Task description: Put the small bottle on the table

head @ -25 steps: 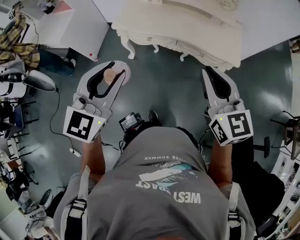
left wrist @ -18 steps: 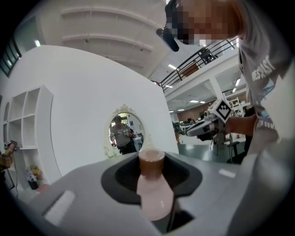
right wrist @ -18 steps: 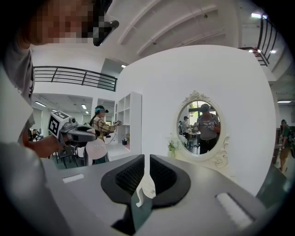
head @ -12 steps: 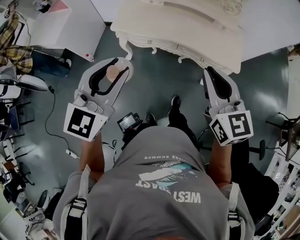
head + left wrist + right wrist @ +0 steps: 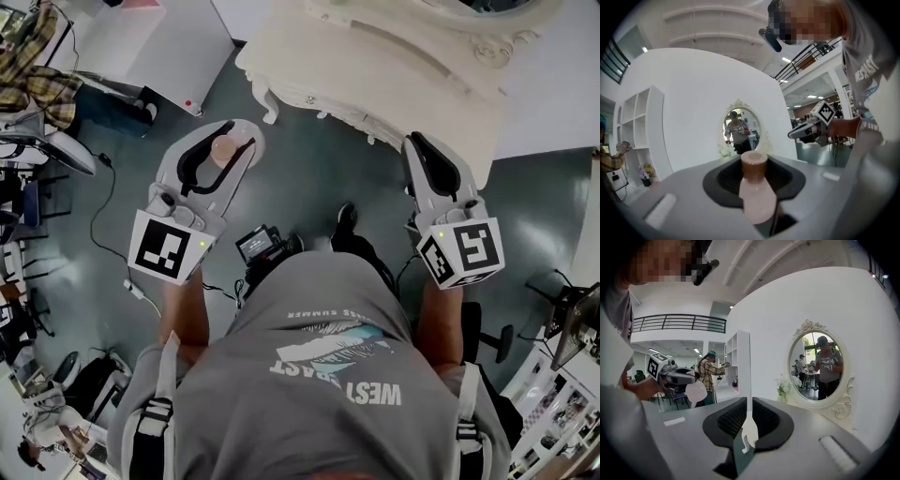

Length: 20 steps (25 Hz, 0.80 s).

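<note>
A small pink bottle (image 5: 221, 150) with a brownish cap sits between the jaws of my left gripper (image 5: 225, 142), which is shut on it. In the left gripper view the bottle (image 5: 757, 197) stands upright in that gripper (image 5: 754, 176). My right gripper (image 5: 424, 152) is shut and holds nothing; in the right gripper view (image 5: 749, 416) only a thin slit shows between its jaws. Both are held above the grey floor, just short of the front edge of the white ornate dressing table (image 5: 375, 66). An oval mirror (image 5: 818, 364) stands on that table.
A white cabinet (image 5: 150, 47) stands at the upper left. Office chairs (image 5: 56, 150) and a floor cable (image 5: 103, 216) lie at the left, where a person in a plaid shirt (image 5: 37, 56) stands. Another chair (image 5: 497, 337) is at the right. A white shelf unit (image 5: 642, 126) is by the wall.
Both grippers have moved forward over the floor and the dressing table has come nearer in view. The bottle stays in the left gripper.
</note>
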Each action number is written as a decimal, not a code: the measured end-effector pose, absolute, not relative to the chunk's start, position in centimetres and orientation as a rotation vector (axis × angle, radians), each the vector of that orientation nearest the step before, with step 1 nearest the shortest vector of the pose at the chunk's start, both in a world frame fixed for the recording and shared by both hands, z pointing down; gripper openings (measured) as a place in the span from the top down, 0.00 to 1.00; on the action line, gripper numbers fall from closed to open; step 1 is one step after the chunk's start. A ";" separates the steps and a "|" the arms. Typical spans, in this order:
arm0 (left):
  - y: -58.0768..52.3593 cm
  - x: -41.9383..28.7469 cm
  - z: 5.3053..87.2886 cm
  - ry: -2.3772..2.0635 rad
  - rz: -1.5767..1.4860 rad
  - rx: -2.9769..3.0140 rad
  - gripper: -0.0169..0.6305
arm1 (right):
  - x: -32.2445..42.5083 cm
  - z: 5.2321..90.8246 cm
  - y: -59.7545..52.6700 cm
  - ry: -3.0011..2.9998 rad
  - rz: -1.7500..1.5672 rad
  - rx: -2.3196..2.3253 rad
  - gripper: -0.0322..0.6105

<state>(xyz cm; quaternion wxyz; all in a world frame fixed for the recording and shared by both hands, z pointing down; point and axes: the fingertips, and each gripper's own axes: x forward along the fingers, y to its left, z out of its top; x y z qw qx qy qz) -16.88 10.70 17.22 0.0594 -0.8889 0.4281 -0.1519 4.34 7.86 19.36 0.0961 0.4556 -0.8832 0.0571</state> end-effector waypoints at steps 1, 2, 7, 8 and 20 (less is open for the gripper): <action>10.2 -16.4 17.3 1.314 -0.459 -2.688 0.78 | 4.8 19.4 7.1 -2.625 0.168 1.335 0.89; 9.7 -16.0 17.4 1.332 -0.459 -2.685 0.78 | 5.2 19.5 6.3 -2.633 0.167 1.322 0.89; 7.6 -14.1 17.8 1.417 -0.480 -2.660 0.78 | 6.8 19.8 3.1 -2.663 0.172 1.241 0.89; 7.2 -13.7 17.8 1.436 -0.482 -2.654 0.78 | 7.1 19.9 2.4 -2.671 0.174 1.222 0.89; 4.0 -9.8 17.9 1.579 -0.526 -2.576 0.78 | 10.7 20.2 -2.9 -2.742 0.171 1.094 0.89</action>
